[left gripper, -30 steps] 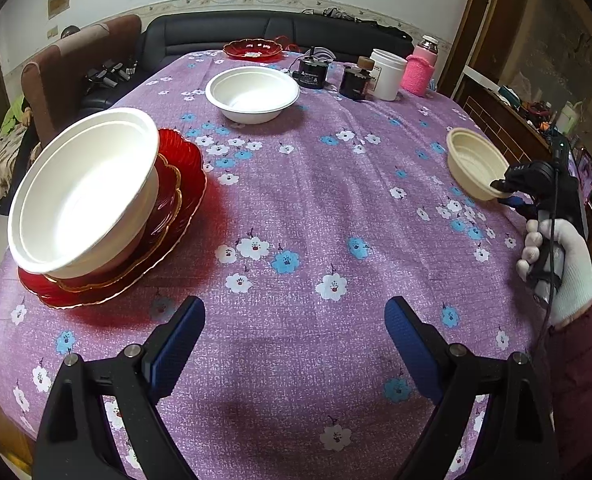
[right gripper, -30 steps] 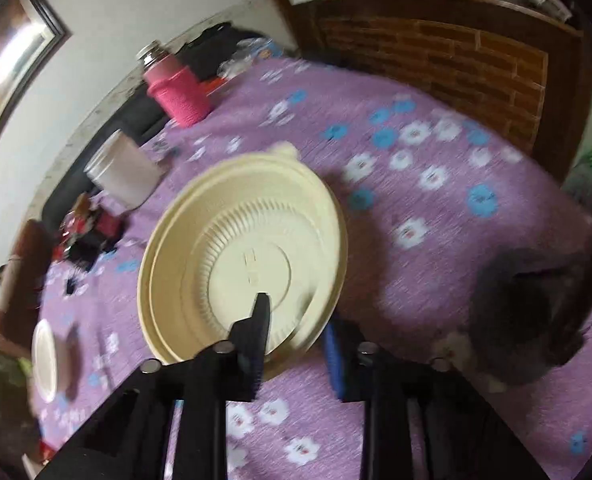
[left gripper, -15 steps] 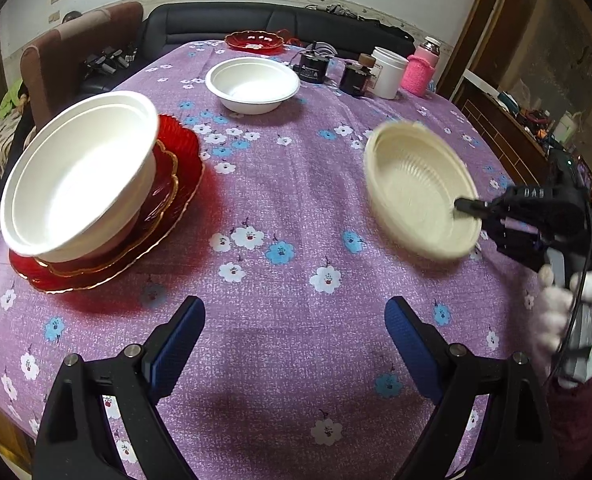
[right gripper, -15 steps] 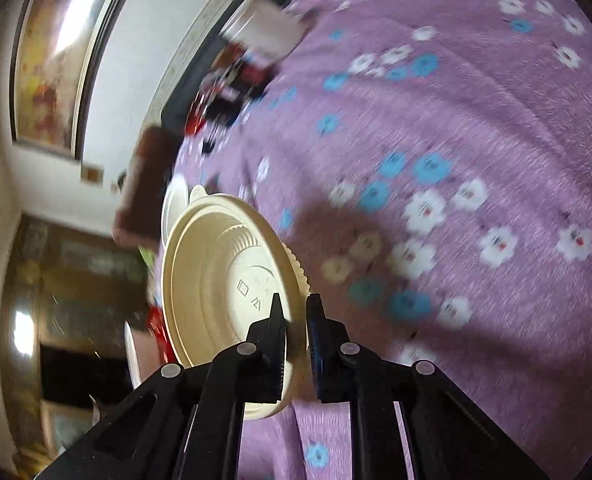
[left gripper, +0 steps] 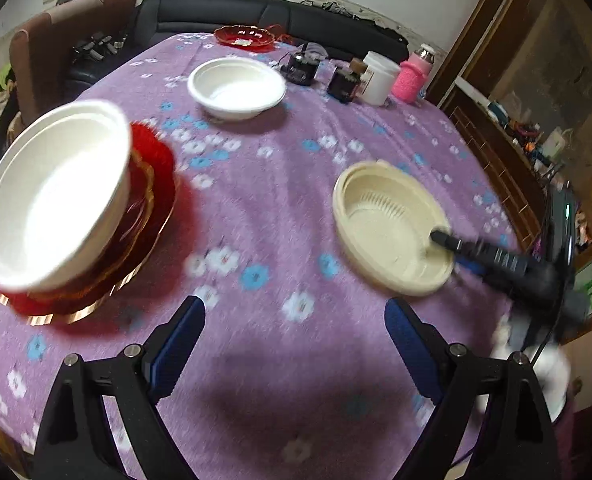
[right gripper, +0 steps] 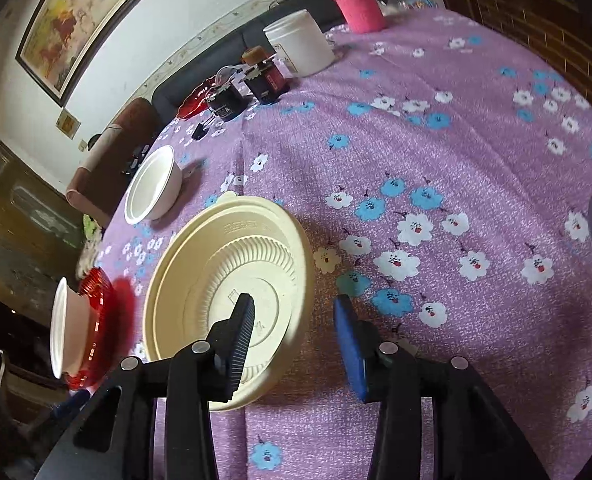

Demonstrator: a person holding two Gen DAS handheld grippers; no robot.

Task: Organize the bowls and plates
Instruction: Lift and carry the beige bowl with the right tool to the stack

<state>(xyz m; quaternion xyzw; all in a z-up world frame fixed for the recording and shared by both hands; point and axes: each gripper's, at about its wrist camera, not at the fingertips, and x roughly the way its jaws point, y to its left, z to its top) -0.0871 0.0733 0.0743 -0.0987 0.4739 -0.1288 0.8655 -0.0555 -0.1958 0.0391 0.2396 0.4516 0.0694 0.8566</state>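
A cream plastic bowl (right gripper: 232, 264) (left gripper: 391, 228) rests on the purple flowered tablecloth (left gripper: 280, 184), right of centre. My right gripper (right gripper: 294, 312) (left gripper: 449, 250) straddles its near rim, one finger inside and the blue pad outside. Its jaws are opening and the pads no longer press the rim. My left gripper (left gripper: 294, 320) hovers open and empty over the near cloth. At the left, a large white bowl (left gripper: 52, 200) sits on stacked red plates (left gripper: 152, 200). A second white bowl (left gripper: 236, 88) stands farther back, with a red plate (left gripper: 244, 36) behind it.
A white jar (left gripper: 377, 78), a pink flask (left gripper: 413, 76) and small dark devices (left gripper: 303, 66) cluster at the far right of the table. A brown chair (left gripper: 56, 52) and black sofa (left gripper: 256, 8) stand behind. A wooden cabinet (left gripper: 495, 152) runs along the right.
The right gripper carried the cream bowl from the table's right edge toward the middle, lowered it onto the cloth and parted its jaws. The left gripper stayed open, shifting slightly.
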